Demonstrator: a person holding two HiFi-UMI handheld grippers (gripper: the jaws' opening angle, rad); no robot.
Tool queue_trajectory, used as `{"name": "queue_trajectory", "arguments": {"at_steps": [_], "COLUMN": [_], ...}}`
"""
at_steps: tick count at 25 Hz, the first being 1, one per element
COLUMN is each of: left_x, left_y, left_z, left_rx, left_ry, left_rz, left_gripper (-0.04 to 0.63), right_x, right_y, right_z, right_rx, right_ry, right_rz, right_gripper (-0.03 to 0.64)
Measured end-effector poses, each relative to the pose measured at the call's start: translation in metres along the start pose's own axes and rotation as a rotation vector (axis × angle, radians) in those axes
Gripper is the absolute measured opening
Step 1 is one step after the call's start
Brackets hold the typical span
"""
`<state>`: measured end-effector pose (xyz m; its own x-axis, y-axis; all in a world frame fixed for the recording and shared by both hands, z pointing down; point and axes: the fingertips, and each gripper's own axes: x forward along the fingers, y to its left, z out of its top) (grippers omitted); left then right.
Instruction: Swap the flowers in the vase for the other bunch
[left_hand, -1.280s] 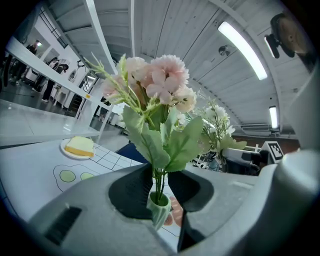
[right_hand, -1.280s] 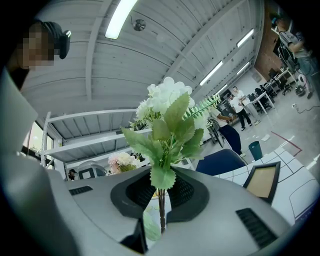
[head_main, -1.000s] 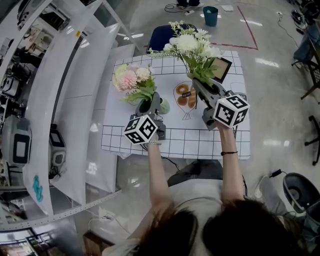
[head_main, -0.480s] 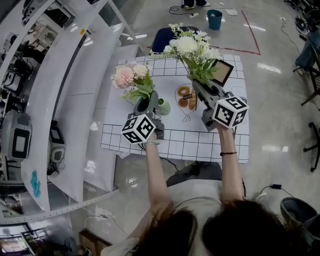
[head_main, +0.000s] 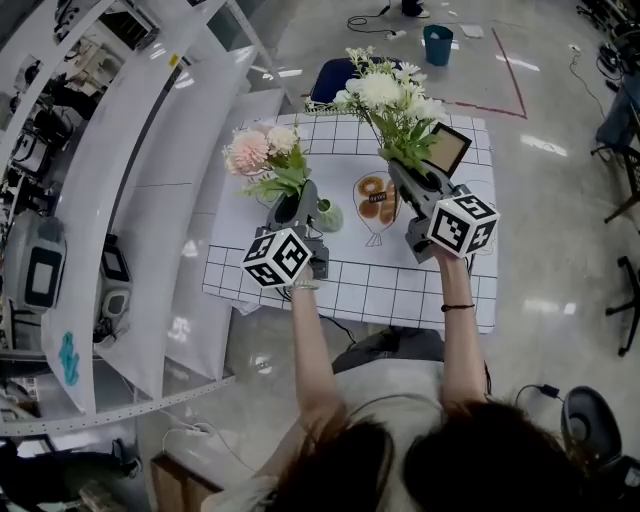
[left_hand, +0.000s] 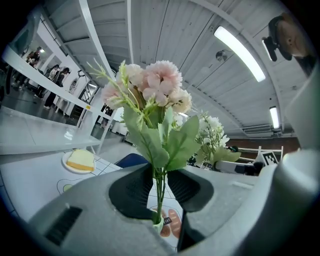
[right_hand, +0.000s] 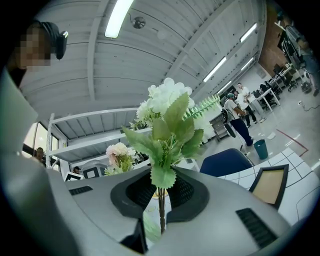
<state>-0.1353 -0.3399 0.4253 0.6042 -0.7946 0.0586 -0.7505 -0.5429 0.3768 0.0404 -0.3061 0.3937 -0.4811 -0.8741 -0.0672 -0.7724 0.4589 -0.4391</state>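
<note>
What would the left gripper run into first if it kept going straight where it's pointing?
Likely the green vase: the left gripper points level above the table, but the pink bunch it grips seems to reach into it.

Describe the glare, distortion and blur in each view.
Head view: evenly lit and sharp, with glare patches on the glossy floor and the white shelving bowed at left. Left gripper view: fisheye with black corners, ceiling light blown out, pink flowers crisp. Right gripper view: same fisheye, ceiling tube glaring, white flowers crisp.

Clear mat (head_main: 400, 285) front; vase (head_main: 327, 214), frame (head_main: 445, 148) behind.
</note>
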Motion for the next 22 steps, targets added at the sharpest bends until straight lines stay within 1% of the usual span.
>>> {"name": "queue_trajectory", "arguments": {"at_steps": [7,15,22], "left_x": [-0.005,-0.013,-0.017], "left_y": [0.0,0.005,0.005], "left_z": [0.014,0.026,0.038], "left_rx": [0.004,-0.011,-0.009], "left_ry": [-0.041,-0.086,-0.121], "left_rz": [0.018,0.047,0.054], "left_gripper": [0.096,0.095,0.094], "right_x": [0.008,0.016,0.022], "right_y": [0.005,0.011,0.015], "right_z": [0.005,0.009,0.012], "right_rx": [-0.008,-0.018,-0.018], "right_ry": [0.01,0.025,0.023], "right_rz": [0.028,0.056,0.077], "right_gripper": [0.048,0.048,0.048]}}
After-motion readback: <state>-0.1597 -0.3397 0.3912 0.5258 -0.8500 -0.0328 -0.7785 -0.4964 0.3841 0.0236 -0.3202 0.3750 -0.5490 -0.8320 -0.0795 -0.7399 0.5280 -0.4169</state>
